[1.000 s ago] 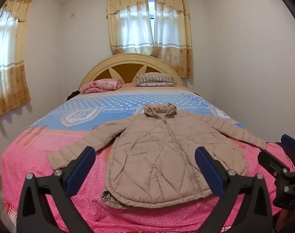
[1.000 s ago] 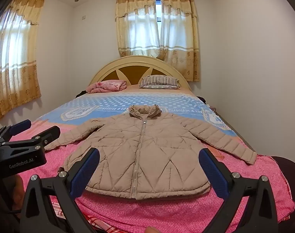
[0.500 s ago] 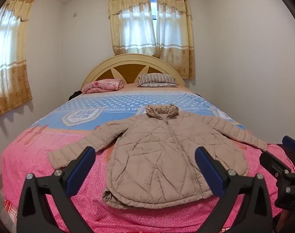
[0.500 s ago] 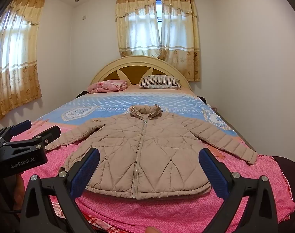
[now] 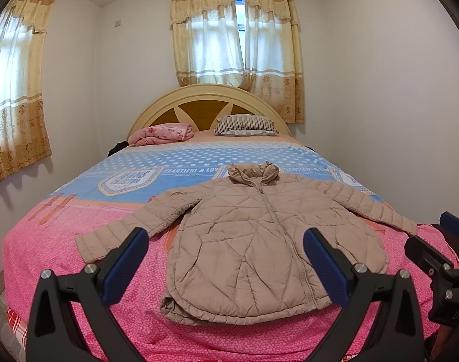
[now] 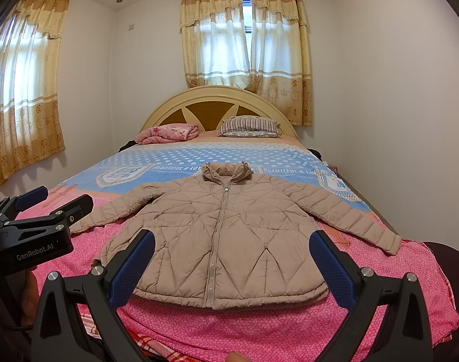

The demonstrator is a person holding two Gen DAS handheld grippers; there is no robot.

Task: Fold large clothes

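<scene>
A beige quilted puffer jacket (image 5: 253, 241) lies flat, zipped, front up, sleeves spread, on the pink end of the bed; it also shows in the right wrist view (image 6: 223, 235). My left gripper (image 5: 226, 259) is open and empty, held in front of the foot of the bed, short of the jacket's hem. My right gripper (image 6: 232, 265) is open and empty at about the same distance. Each gripper appears at the edge of the other's view: the right one (image 5: 434, 250) and the left one (image 6: 48, 208).
The bed (image 5: 63, 241) has a pink and blue cover and a curved headboard (image 5: 208, 108). A folded pink blanket (image 5: 163, 132) and a striped pillow (image 5: 244, 123) lie at its head. Walls stand close on both sides, with curtained windows.
Both views have shifted very slightly; the jacket lies as before and both grippers stay open.
</scene>
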